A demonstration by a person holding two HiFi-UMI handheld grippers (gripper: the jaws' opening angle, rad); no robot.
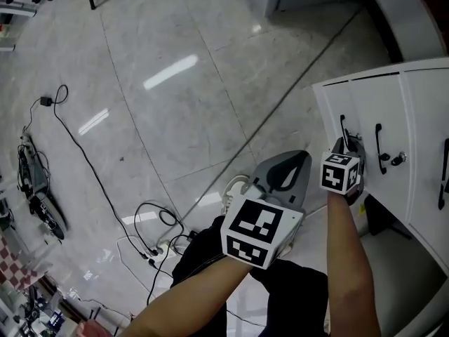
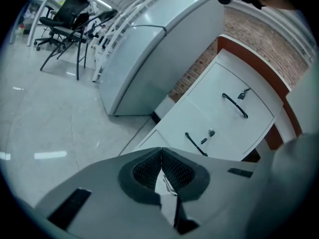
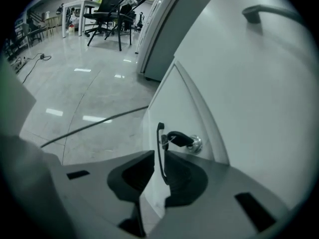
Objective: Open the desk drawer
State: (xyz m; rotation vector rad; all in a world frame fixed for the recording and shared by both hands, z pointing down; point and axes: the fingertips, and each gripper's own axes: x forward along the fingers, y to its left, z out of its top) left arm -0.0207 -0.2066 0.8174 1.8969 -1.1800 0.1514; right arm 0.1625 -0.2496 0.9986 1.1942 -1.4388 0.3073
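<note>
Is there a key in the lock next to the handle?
Yes, a dark key sticks out of the round lock right beside the drawer handle.

Left gripper [image 2: 161, 153]: jaws closed, ribbed pads [image 2: 143, 169] touching at the tips. Just past the fingertips and to their right stands a white drawer unit [image 2: 219, 126] with two black handles, the near handle [image 2: 196, 144] and the far handle [image 2: 235, 105], each with a lock beside it. Farther off, left of the tips: grey cabinet [image 2: 159, 54]. Office chairs [image 2: 70, 19] sit well beyond, on a glossy floor [image 2: 45, 118].
</note>
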